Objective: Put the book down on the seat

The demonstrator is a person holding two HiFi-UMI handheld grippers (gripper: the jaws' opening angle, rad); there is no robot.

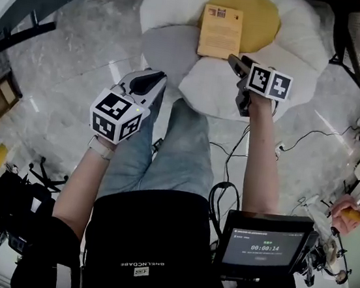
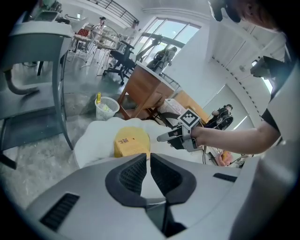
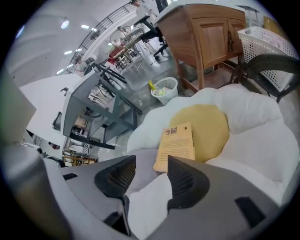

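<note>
At the left, my left gripper (image 1: 150,81) hangs over the pale floor beside my knee. Its jaws are together with nothing between them, so it can do little harm unless I swing it across toward the middle. At the centre is the seat (image 1: 299,37), a soft white cushion shaped like a flower with a raised yellow centre (image 1: 262,11). The book (image 1: 220,31) already lies flat on it, back cover up. Its far part rests on the yellow mound and its near end reaches out over the white petals. I think that is the weak spot: the padding is springy and uneven, so the book is not fully supported and could slide or tip toward me if the cushion is nudged. To the right of the book, my right gripper (image 1: 238,63) has its jaws apart and empty. In the head view their tips sit just by the book's near right corner. The right gripper view shows the book beyond the pads, not touching them. If I pulled away carelessly sideways or dipped down, I judge a jaw could catch that corner and drag the book off the mound. Further right, a dark cable (image 1: 235,152) trails across the floor near my legs and could snag a foot as I step back.
</note>
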